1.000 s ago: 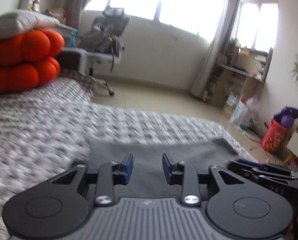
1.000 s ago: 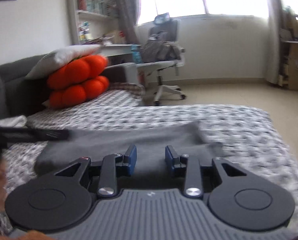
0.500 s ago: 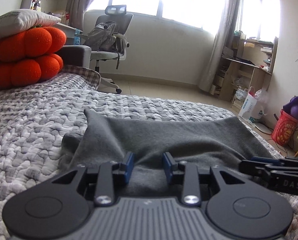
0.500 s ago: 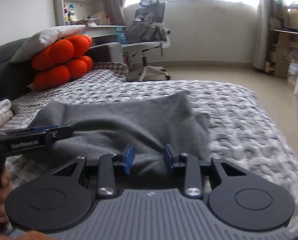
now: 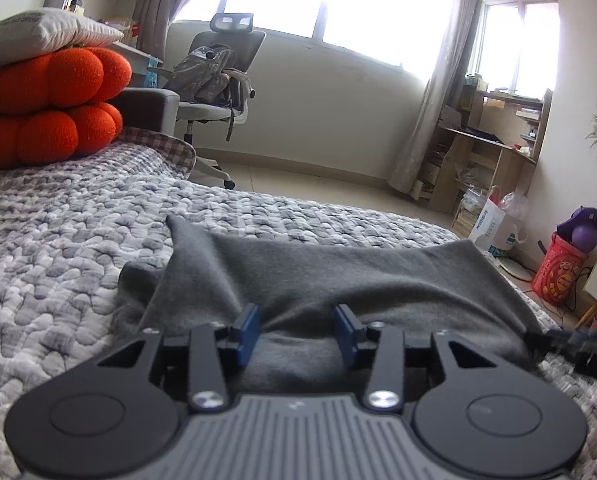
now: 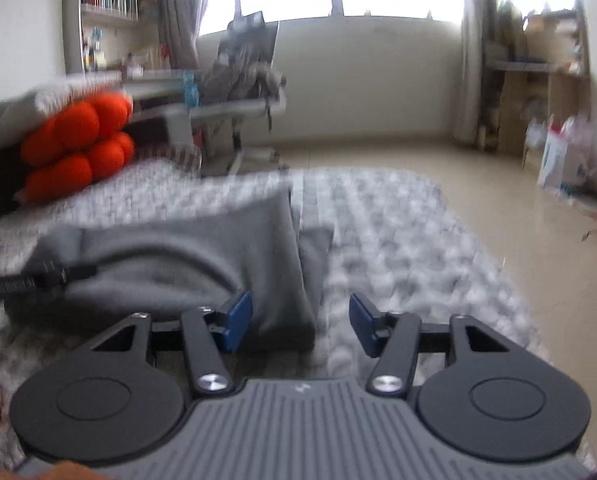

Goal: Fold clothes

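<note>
On the bed (image 5: pixel 78 216), w/ its knobbly grey-white quilt, the grey garment (image 5: pixel 358 276) lies bunched across the near middle, already doubled over itself in part; whether that's an early or late fold I can't tell. Far left sit orange cushions (image 5: pixel 54 104), well apart from it.

Left tongs (image 5: pixel 296 334): blue pads apart, cloth humped up between them, nothing pinched. Looks like soft fleece-type knit: light, floppy, no stiffness, so it'll sag and drag on the bumpy quilt rather than slide. Best hold prob. at a corner or along an edge, through both layers, not mid-panel.

Right tongs (image 6: pixel 300 324): wide apart, hovering over the garment's right edge where a folded corner stands up; view is blurred. The thick doubled edge there gives a good bite. Each tool's tip shows at the side of the other's view.
</note>
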